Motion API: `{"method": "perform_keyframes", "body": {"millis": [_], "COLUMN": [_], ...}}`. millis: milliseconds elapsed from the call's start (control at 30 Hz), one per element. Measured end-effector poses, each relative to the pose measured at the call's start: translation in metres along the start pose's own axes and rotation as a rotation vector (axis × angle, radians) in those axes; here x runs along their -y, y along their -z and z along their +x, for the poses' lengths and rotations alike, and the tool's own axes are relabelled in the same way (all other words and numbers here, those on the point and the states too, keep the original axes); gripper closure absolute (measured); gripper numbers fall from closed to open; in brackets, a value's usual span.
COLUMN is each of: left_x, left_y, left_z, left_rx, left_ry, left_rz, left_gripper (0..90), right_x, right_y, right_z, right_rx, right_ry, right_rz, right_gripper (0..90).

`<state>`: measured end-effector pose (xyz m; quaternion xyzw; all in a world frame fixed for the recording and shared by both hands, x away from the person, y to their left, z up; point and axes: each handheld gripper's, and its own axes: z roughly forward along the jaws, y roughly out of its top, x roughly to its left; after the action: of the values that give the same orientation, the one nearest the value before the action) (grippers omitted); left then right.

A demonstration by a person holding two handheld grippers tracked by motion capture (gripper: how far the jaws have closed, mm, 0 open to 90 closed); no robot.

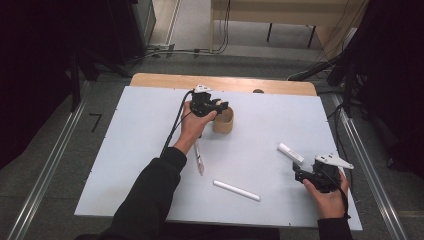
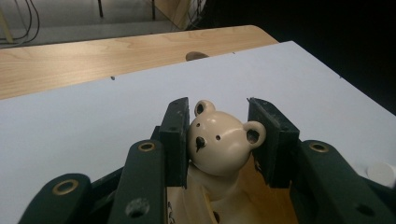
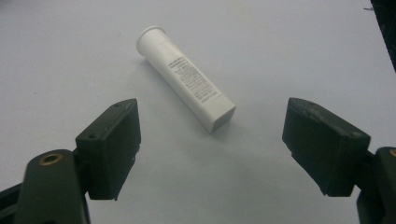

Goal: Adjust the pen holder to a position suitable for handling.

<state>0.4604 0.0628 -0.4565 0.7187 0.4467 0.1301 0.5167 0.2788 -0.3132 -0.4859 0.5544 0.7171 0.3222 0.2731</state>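
A tan cup [image 1: 223,122] with a bear-shaped head [image 2: 218,145] on its rim stands at the back middle of the white board [image 1: 150,130]. My left gripper [image 1: 214,106] is shut on the bear head: in the left gripper view [image 2: 223,133] one pad lies against its cheek and the other against its ear. My right gripper [image 1: 301,175] is held at the front right with its jaws wide open and nothing between them [image 3: 211,122]. A white tube [image 3: 186,78] with small print lies just ahead of it on the board [image 1: 290,152].
A long white stick [image 1: 236,190] lies near the front middle. A thin toothbrush-like item [image 1: 199,159] lies beside my left forearm. The wooden table edge [image 1: 220,82] runs behind the board. Metal rails [image 1: 367,165] flank both sides.
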Motion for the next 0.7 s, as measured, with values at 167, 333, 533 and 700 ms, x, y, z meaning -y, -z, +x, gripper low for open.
{"method": "perform_keyframes", "body": {"millis": [167, 333, 533, 700], "left_x": [0.001, 0.002, 0.003, 0.008], "left_y": [-0.001, 0.0, 0.003, 0.006], "left_z": [0.0, -0.006, -0.012, -0.023], "left_rx": [0.037, 0.065, 0.091, 0.125], "left_ry": [0.018, 0.0, -0.018, -0.038], "left_rz": [0.024, 0.045, 0.079, 0.093], "left_gripper": [61.1, 61.1, 61.1, 61.0], "right_x": [0.0, 0.0, 0.0, 0.0], "right_y": [0.0, 0.0, -0.001, 0.0], "right_z": [0.0, 0.0, 0.0, 0.0], "right_rx": [0.002, 0.0, 0.0, -0.001], "right_ry": [-0.004, -0.004, -0.005, -0.002], "right_rz": [0.001, 0.002, 0.003, 0.003], "right_gripper": [18.1, 18.1, 18.3, 18.4]}}
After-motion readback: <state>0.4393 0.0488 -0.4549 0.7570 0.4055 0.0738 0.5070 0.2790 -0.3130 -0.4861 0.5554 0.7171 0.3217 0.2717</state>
